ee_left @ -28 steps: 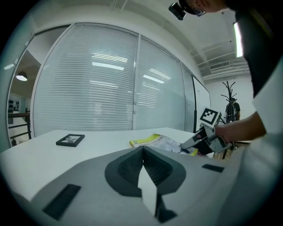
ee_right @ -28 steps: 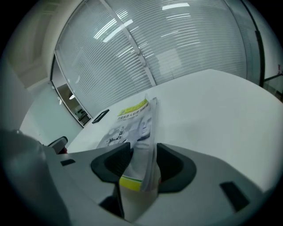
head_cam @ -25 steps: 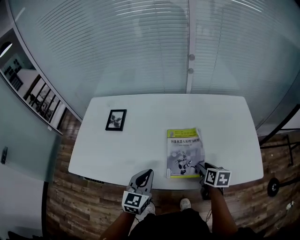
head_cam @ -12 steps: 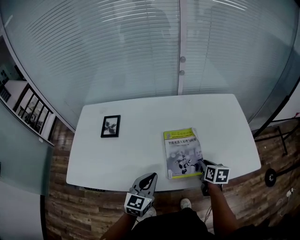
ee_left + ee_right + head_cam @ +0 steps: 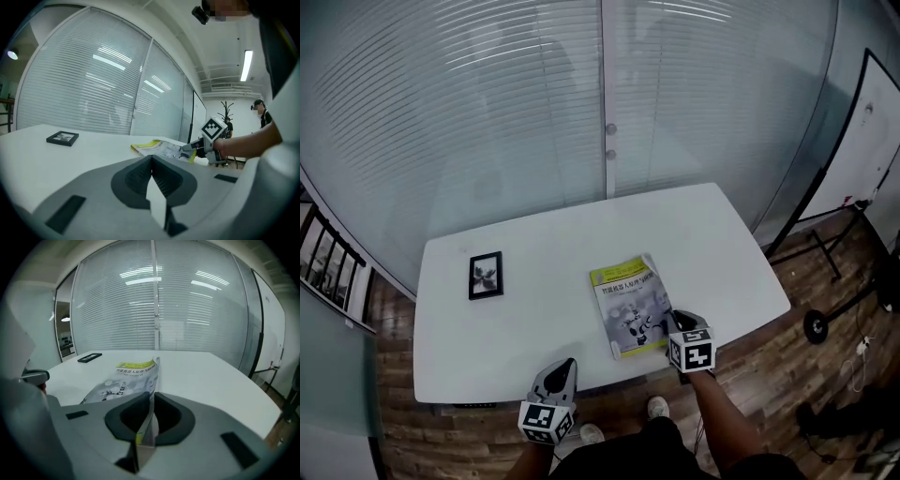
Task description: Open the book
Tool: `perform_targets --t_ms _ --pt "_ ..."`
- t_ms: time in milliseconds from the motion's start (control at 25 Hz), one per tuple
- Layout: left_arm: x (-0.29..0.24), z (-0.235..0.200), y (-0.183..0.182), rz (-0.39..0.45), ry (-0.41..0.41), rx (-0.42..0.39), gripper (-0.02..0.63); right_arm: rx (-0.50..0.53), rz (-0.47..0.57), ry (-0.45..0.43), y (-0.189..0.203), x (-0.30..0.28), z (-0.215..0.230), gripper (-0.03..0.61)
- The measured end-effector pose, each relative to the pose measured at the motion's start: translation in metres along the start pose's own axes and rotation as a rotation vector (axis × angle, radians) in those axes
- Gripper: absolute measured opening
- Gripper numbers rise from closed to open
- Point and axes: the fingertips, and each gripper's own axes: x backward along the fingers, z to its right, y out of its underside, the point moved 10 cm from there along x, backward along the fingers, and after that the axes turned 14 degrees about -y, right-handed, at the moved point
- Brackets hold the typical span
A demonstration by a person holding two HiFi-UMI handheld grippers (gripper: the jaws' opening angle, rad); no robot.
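Note:
A book [image 5: 628, 305] with a yellow-green and grey cover lies shut on the white table [image 5: 544, 244], near its front edge. My right gripper [image 5: 673, 321] is at the book's near right corner. In the right gripper view the cover's free edge [image 5: 151, 394] stands up between the closing jaws of the right gripper [image 5: 152, 401], and the pads pinch it. The cover is raised a little at that corner. My left gripper [image 5: 565, 367] hangs at the table's front edge, left of the book. Nothing is between the meeting jaws of the left gripper [image 5: 151, 161].
A small black picture frame [image 5: 486, 275] lies flat on the table's left part, far from both grippers. Glass walls with blinds [image 5: 534, 103] rise behind the table. Wood floor shows around it, and a person [image 5: 259, 112] stands far off to the right.
The right jaws have closed on the book's cover edge and lifted it slightly. The left gripper has sunk toward the table's front edge. The head view has swung to the right.

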Motion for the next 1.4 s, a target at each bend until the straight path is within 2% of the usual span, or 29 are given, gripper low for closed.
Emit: perform_targets --t_ms 160,320,680,840,1080,1200,1400 --pt "0.009 -0.022 0.013 -0.027 -0.041 0.007 0.009 0.078 0.003 0.031 -0.013 -0.001 -0.018 0.035" --pt "0.009 -0.020 0.010 0.024 -0.072 -0.020 0.009 0.164 0.008 0.048 -0.029 0.007 -0.032 0.034" --pt "0.015 -0.012 -0.015 0.121 -0.068 0.018 0.009 0.370 0.049 0.051 -0.060 0.027 -0.084 0.031" --pt "0.022 -0.020 -0.017 0.117 -0.042 0.073 0.009 0.487 0.048 0.063 -0.069 0.027 -0.111 0.031" --pt "0.035 -0.033 -0.003 0.104 -0.075 0.069 0.009 0.627 0.054 -0.007 -0.075 0.008 -0.163 0.028" --pt "0.038 -0.040 0.004 0.088 -0.087 0.085 0.009 0.662 0.050 -0.044 -0.074 -0.003 -0.183 0.026" --pt "0.052 -0.054 0.007 0.083 -0.126 0.055 0.009 0.760 0.046 -0.088 -0.068 -0.019 -0.223 0.023"
